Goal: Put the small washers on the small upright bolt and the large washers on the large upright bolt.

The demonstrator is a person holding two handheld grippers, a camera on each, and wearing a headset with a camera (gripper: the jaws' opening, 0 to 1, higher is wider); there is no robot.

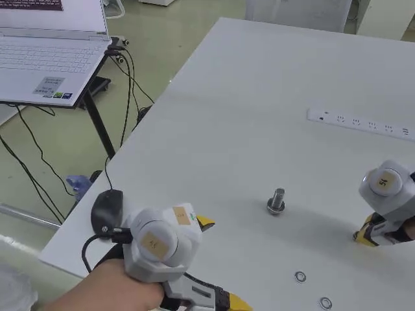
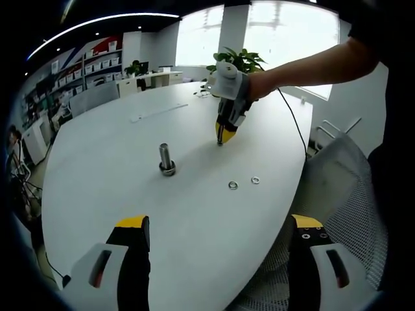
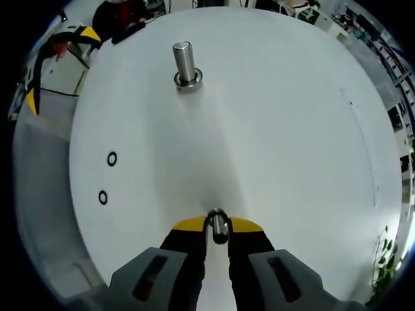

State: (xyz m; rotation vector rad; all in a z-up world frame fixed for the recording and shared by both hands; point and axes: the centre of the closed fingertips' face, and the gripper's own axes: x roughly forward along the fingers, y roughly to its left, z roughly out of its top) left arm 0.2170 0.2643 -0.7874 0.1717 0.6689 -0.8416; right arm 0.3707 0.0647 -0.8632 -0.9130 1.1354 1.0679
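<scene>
So, the right gripper has its jaws closed narrow on a short metal pin, which I take for the small bolt. Its tip is down at the white table. The long axis of the pin seems to run along the jaws, so it is nearly upright.

Well apart from it, straight ahead in the right gripper view, stands the large bolt, head down and with nothing on its shaft. The two washers lie flat to the left of the right gripper and nearer to the person, just beside each other. I cannot tell whether they are small or large.

The left gripper hangs over the near left edge with its jaws wide and empty. The washers lie between the two grippers, and I judge that the free left one would reach to its right for them.

The left gripper view shows the tip of the right gripper meeting the table, but the pin is too small to see there. The right gripper view shows the pin clearly. The head view adds a power strip at the far right.
</scene>
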